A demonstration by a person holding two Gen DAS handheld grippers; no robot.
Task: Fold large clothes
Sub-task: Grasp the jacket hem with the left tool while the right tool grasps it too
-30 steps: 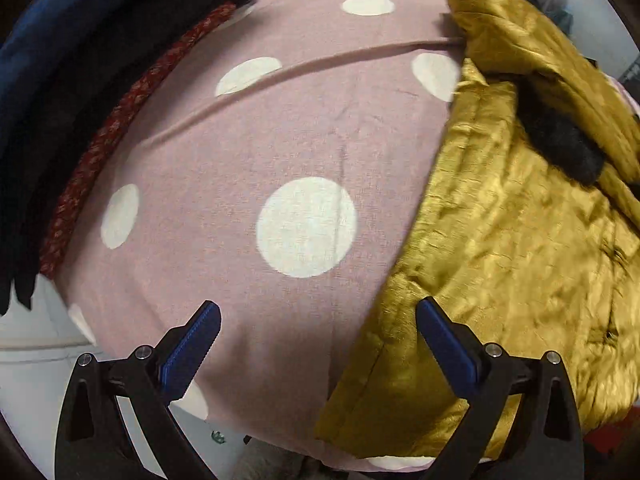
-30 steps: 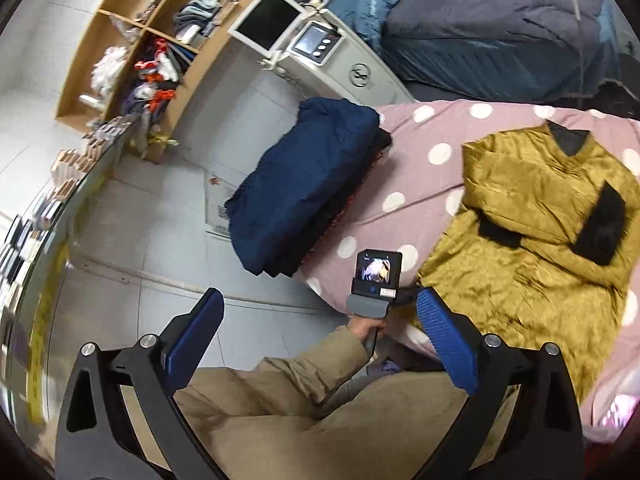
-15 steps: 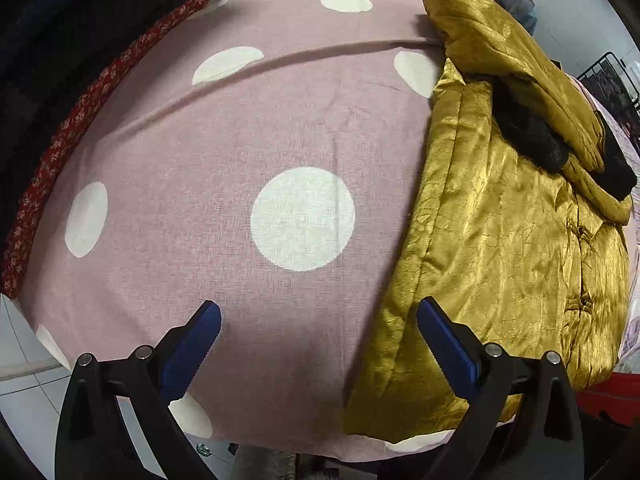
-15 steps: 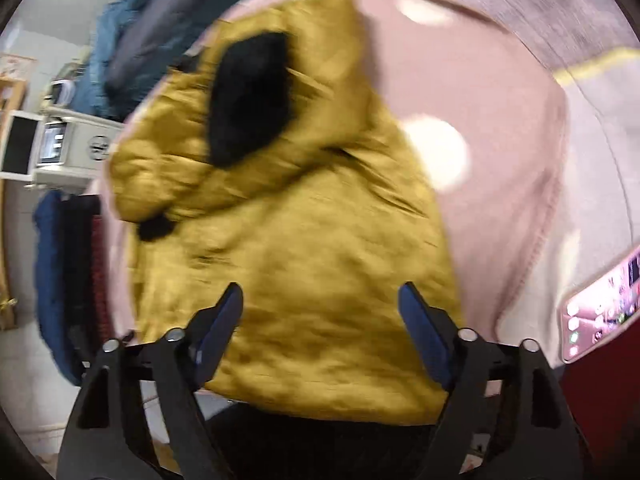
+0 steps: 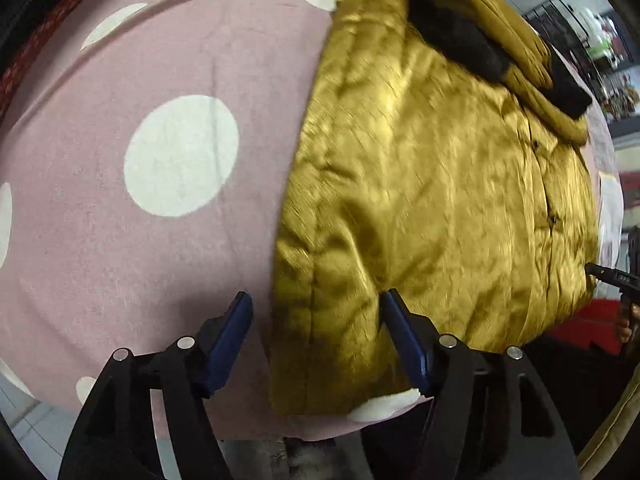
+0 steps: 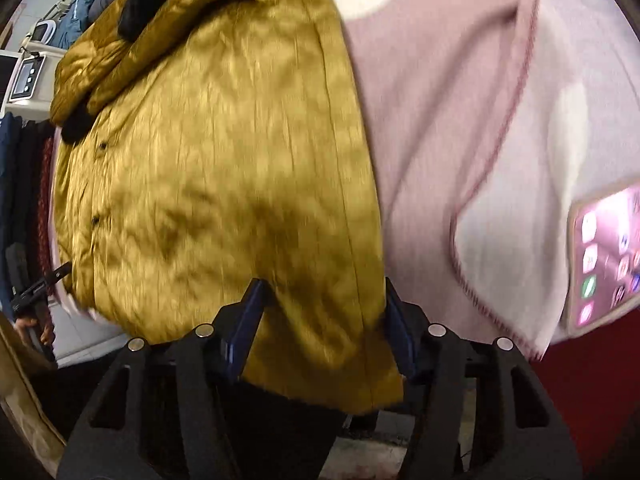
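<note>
A mustard-yellow padded jacket [image 5: 432, 184] with black cuffs lies flat on a pink cover with white dots [image 5: 168, 184]. My left gripper [image 5: 318, 312] is open, its jaws standing on either side of the jacket's near left hem corner. My right gripper [image 6: 322, 300] is open, its jaws on either side of the jacket's [image 6: 224, 168] near right hem corner. The jacket's sleeves are folded across its upper part. The right gripper's tip [image 5: 612, 276] shows at the far right of the left wrist view.
A phone [image 6: 604, 260] with a lit screen lies on the cover at the right edge. A stack of dark blue, black and red folded clothes [image 6: 28, 208] sits at the left. A white machine with a screen [image 6: 28, 72] stands beyond.
Both grippers have moved in close to the jacket's near hem, left at its left corner, right at its right corner. The right gripper swung from the floor and shelves down to the jacket. The jaws have narrowed.
</note>
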